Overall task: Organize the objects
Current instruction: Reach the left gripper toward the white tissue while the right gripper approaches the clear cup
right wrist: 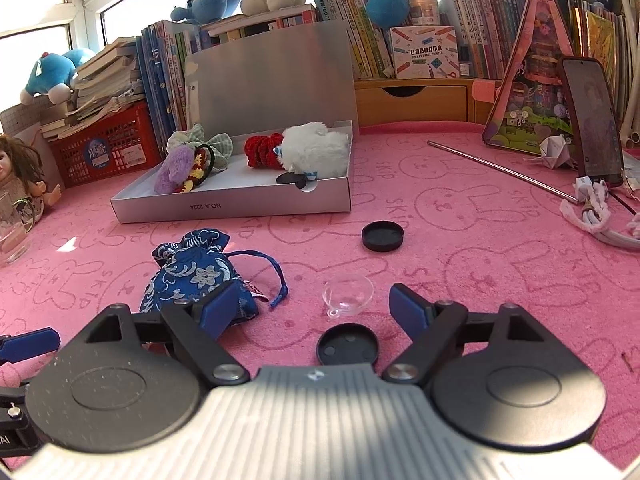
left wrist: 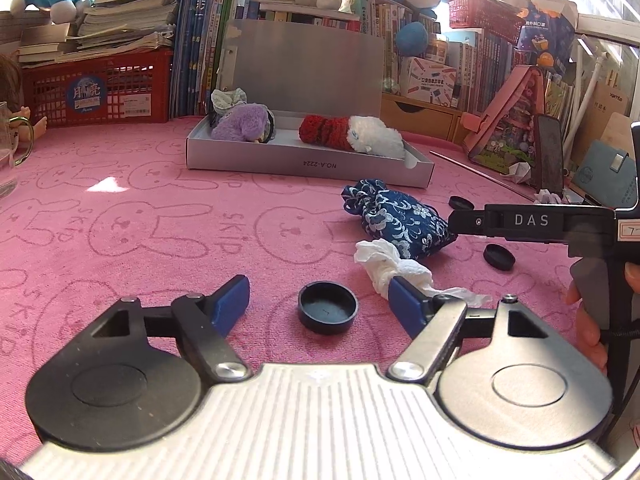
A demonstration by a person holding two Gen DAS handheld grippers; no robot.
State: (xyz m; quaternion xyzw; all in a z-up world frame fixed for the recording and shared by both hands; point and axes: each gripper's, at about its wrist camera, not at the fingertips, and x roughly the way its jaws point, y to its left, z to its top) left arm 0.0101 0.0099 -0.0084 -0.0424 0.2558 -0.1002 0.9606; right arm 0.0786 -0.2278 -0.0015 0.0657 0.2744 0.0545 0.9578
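Observation:
On the pink cloth, a black cap [left wrist: 328, 307] lies between the blue pads of my left gripper [left wrist: 320, 302]; the pads stand apart from it, so the gripper is open. A crumpled white tissue [left wrist: 394, 266] touches its right pad. A blue flowered pouch [left wrist: 394, 220] lies beyond. My right gripper [right wrist: 314, 308] is open over a second black cap [right wrist: 347, 346], with a small clear dish [right wrist: 349, 294] just ahead and the pouch [right wrist: 196, 272] at its left pad. A third cap [right wrist: 383, 235] lies farther off. The silver box [right wrist: 240, 204] holds plush toys and one cap [right wrist: 290, 178].
A red basket [left wrist: 100, 88] with books and a glass mug [left wrist: 8, 152] stand at the left. A metal rod [right wrist: 500, 170], a propped phone [right wrist: 592, 120] and white cord lie at the right. Book rows and plush toys line the back.

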